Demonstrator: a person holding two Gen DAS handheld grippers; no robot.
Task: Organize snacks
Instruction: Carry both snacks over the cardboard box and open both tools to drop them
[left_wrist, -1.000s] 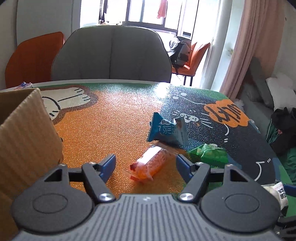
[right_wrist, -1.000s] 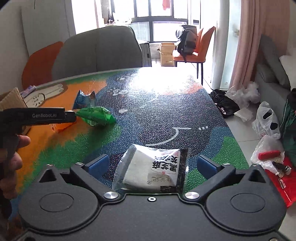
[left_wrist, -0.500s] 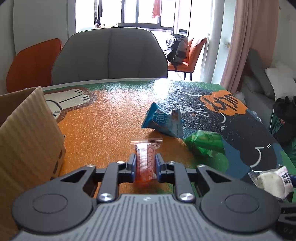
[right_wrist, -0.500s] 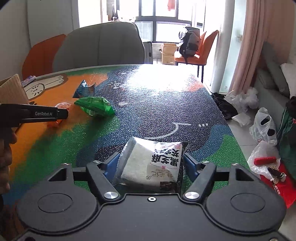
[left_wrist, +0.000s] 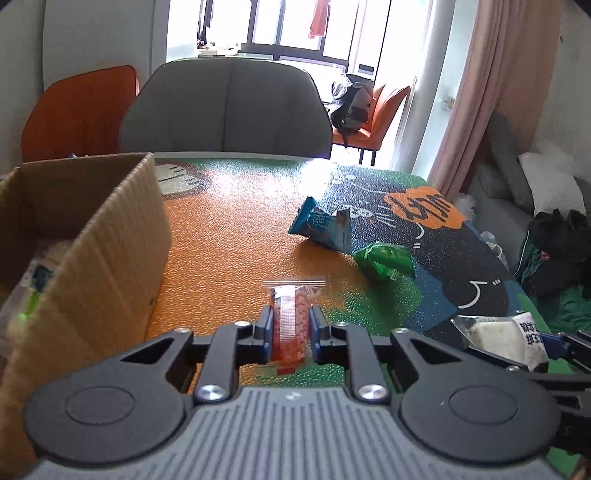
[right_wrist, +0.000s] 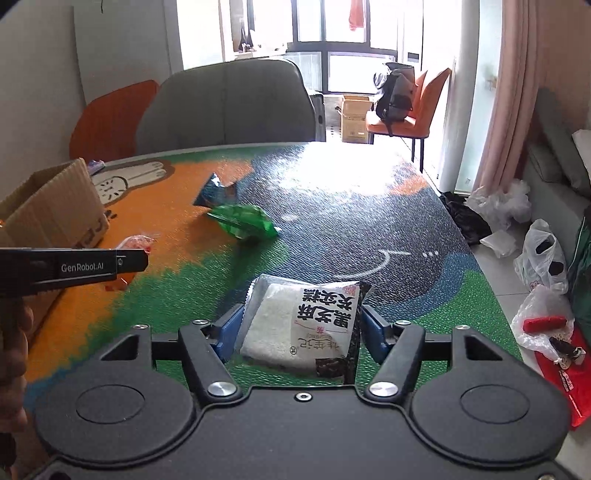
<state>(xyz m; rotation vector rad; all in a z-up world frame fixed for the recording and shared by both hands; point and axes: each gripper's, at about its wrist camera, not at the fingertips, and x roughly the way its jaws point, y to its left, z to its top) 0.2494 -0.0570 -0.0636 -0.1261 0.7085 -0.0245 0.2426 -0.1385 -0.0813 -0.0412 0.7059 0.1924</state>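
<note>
My left gripper (left_wrist: 290, 326) is shut on a small orange snack packet (left_wrist: 290, 314) and holds it above the table, beside the open cardboard box (left_wrist: 110, 236). My right gripper (right_wrist: 301, 328) is shut on a white rice-cake packet (right_wrist: 303, 325) with black print, held just over the green part of the table. That packet also shows at the right of the left wrist view (left_wrist: 506, 339). A blue snack bag (left_wrist: 321, 229) and a green snack bag (left_wrist: 386, 260) lie on the table ahead. The left gripper's body shows in the right wrist view (right_wrist: 74, 266).
The cardboard box (right_wrist: 55, 206) stands at the table's left and holds some packets. A grey chair (left_wrist: 229, 107) and an orange chair (left_wrist: 81, 110) stand behind the table. The table's right edge (right_wrist: 476, 266) drops to a floor with plastic bags (right_wrist: 543, 254).
My left gripper closed on the orange packet, lifted it and moved left toward the box. My right gripper closed on the white packet and raised it slightly.
</note>
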